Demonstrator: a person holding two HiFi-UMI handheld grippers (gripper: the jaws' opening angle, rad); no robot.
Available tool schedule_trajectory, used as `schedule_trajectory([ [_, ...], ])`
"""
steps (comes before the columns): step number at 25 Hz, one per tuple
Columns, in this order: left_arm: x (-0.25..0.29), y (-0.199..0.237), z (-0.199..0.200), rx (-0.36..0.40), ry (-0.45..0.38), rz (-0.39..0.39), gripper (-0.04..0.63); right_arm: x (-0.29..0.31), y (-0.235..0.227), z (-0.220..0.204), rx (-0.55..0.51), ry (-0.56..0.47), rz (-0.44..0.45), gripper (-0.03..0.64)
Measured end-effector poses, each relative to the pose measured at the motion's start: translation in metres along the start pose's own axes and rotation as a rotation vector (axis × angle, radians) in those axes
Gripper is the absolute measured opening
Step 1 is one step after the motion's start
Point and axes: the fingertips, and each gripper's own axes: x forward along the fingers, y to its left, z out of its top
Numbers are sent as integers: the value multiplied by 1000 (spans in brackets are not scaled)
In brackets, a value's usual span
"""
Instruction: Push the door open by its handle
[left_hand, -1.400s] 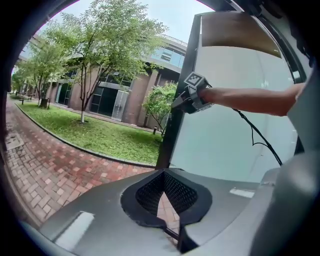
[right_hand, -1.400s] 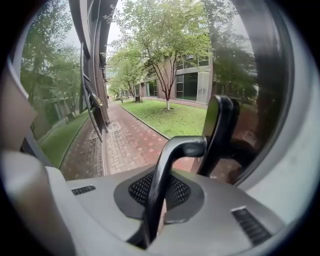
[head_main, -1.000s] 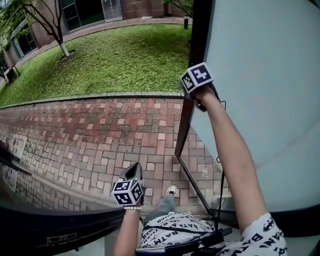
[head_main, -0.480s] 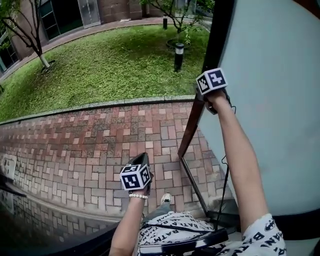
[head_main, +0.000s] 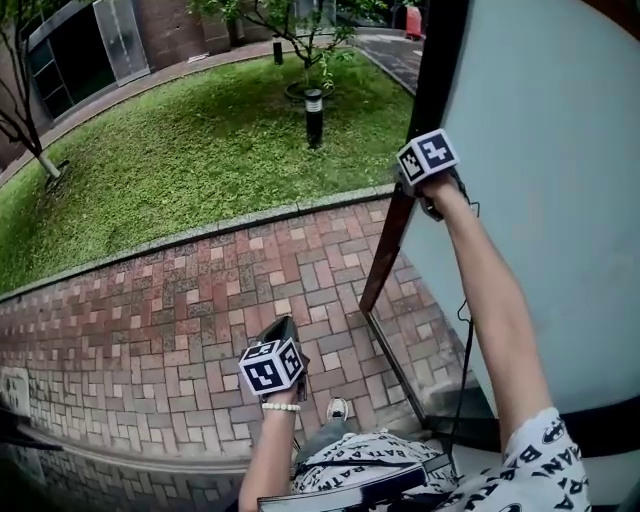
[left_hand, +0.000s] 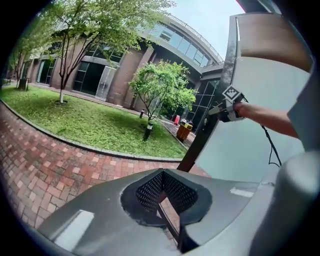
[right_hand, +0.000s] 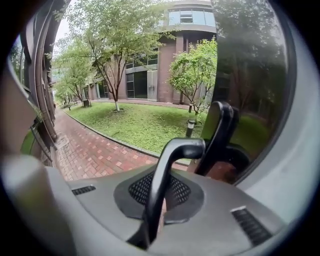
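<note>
On the threshold of a courtyard exit, the door (head_main: 540, 200) stands well open at the person's right. Its pale panel is swung out over the brick walkway (head_main: 180, 300), with the lawn (head_main: 200, 140) beyond. The right tongs (head_main: 415, 190), at the end of an outstretched arm, are pinching the dark handle (right_hand: 165, 190), which sits close to the door's dark outer edge. The left tongs (head_main: 280, 330) hang low over the bricks, pressed together and carrying nothing. Most of the push appears done: the opening looks wide enough to walk through, and what seems left is a last bit of swing and letting go of the handle. The door's long axis is upright and its free edge points out towards the grass. Seen from the right gripper view, the slim handle rises from the tongs, then bends across at the top towards the panel.
</note>
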Motion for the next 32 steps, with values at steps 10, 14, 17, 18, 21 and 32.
schedule_trajectory([
  [10,16,10,-17,1,82,19,-14,1,-83,-4,160,-37,-44,11],
  [14,17,11,-19,13,94,28,-14,-1,-116,-11,186,-33,-72,11],
  [17,26,8,-19,18,103,36,-14,-4,-141,-16,188,-27,-105,11],
  [18,28,7,-19,20,109,37,-14,-4,-147,-18,185,-22,-117,11],
  [21,32,2,-18,29,119,35,-14,-6,-161,-23,177,-3,-139,11],
  [32,24,6,-20,24,125,37,-14,-8,-168,-20,181,9,-178,12],
])
